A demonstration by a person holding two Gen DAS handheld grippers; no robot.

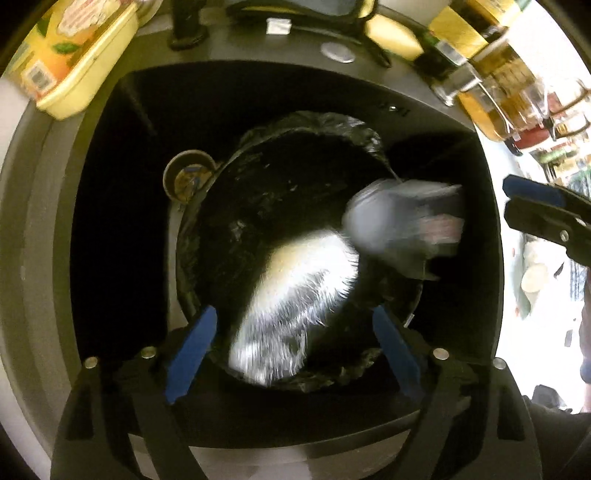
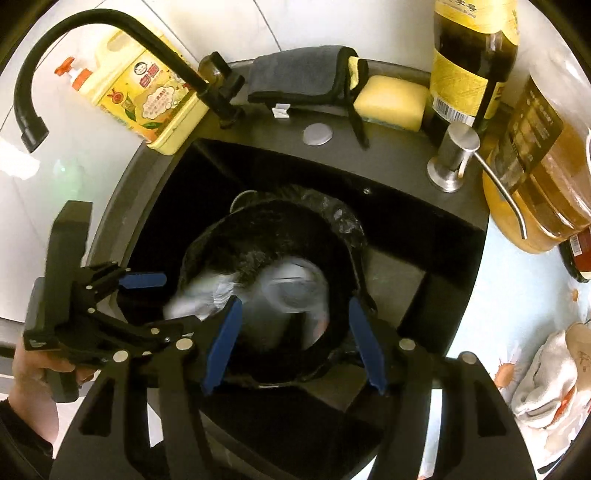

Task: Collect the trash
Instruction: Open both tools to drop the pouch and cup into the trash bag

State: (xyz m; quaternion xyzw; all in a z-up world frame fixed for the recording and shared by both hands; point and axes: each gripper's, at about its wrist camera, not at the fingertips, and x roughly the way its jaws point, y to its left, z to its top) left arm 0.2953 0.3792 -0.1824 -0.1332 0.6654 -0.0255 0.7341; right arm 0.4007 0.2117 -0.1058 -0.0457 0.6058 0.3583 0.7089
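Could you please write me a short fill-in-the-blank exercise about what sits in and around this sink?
1. The bin lined with a black bag stands inside the ____.
2. The sponge on the sink's back ledge is ____ in colour.
3. The faucet is ____ in colour.
4. The fingers of the right gripper are ____, nothing pressed between them.

Missing words: sink; yellow; black; open

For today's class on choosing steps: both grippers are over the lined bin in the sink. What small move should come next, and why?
Probably lift both grippers clear. The left gripper and right gripper stand open, nothing pinched; the blurred white trash and grey can look already inside the bin.
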